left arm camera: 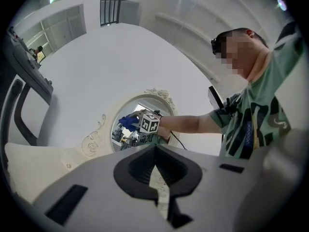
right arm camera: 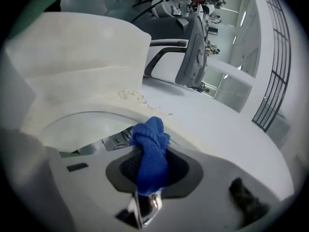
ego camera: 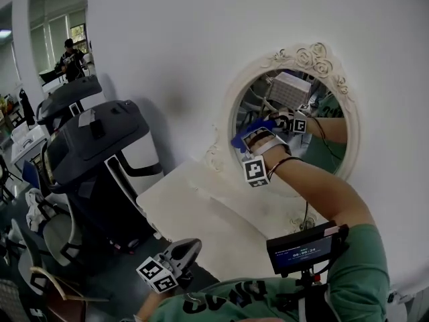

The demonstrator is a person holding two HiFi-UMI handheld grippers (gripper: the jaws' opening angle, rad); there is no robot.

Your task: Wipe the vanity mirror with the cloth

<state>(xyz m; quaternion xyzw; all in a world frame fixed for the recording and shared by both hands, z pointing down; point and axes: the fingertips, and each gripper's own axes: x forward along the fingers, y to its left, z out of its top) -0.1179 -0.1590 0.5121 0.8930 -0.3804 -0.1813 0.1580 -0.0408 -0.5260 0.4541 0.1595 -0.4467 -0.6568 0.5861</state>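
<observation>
Against the left part of the oval vanity mirror, mounted on a white wall above a cream bench, the right claw pinches a bunched blue cloth at the glass, though actual contact cannot be confirmed. Low by the person's body, the left claw is pressed together on nothing. Wiping seems to be the step in hand, and the next move likely calls for sweeping the cloth across the remaining glass with even pressure, clear of the ornate frame.

head: above | left: low, far | right: close | shared: mirror
</observation>
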